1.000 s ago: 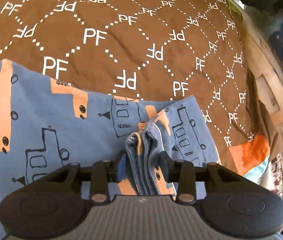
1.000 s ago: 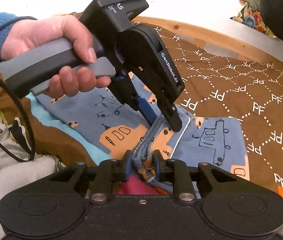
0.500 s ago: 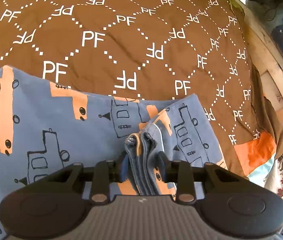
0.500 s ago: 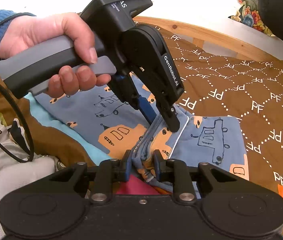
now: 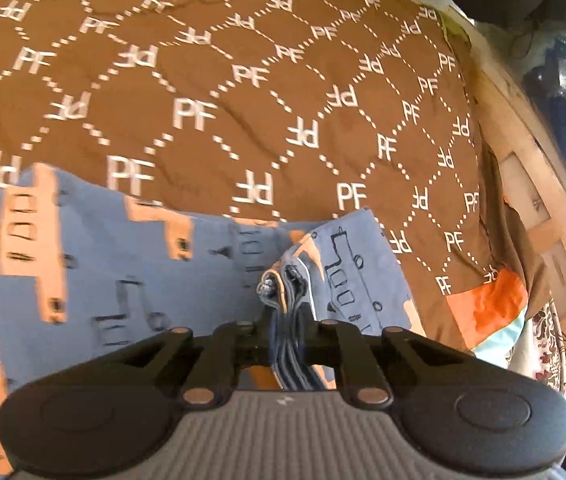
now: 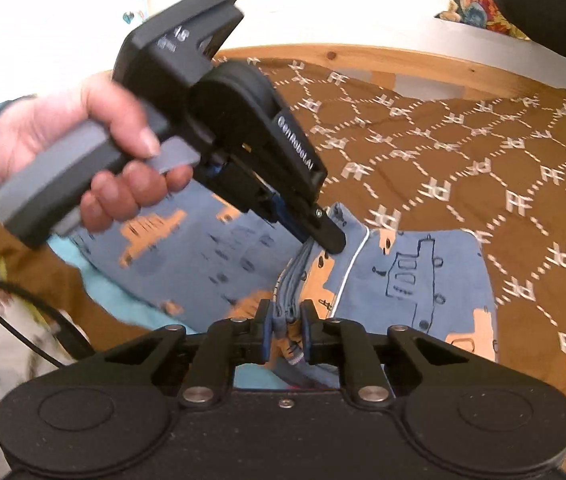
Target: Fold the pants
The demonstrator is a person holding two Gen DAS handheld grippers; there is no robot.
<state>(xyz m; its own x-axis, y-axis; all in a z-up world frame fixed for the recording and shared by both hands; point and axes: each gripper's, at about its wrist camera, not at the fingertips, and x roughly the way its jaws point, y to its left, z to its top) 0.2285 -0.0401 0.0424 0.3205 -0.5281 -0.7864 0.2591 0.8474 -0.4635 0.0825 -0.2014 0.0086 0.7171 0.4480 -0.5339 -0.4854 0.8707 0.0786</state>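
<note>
Grippers pinch pants edge on quilt.

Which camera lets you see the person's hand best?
The right wrist view. It shows the person's left hand wrapped around the left gripper's grey handle, above the blue pants. The left wrist view shows no hand at all, only that gripper pinching the pants over the brown blanket.

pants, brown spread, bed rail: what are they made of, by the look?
Pants: soft matte printed knit, probably cotton; it bunches into thin layers in both grippers.
Spread: matte woven or quilted fabric, shallow wrinkles, white PF print.
Bed rail: light wood, smooth finish; grain and a knot show.
</note>
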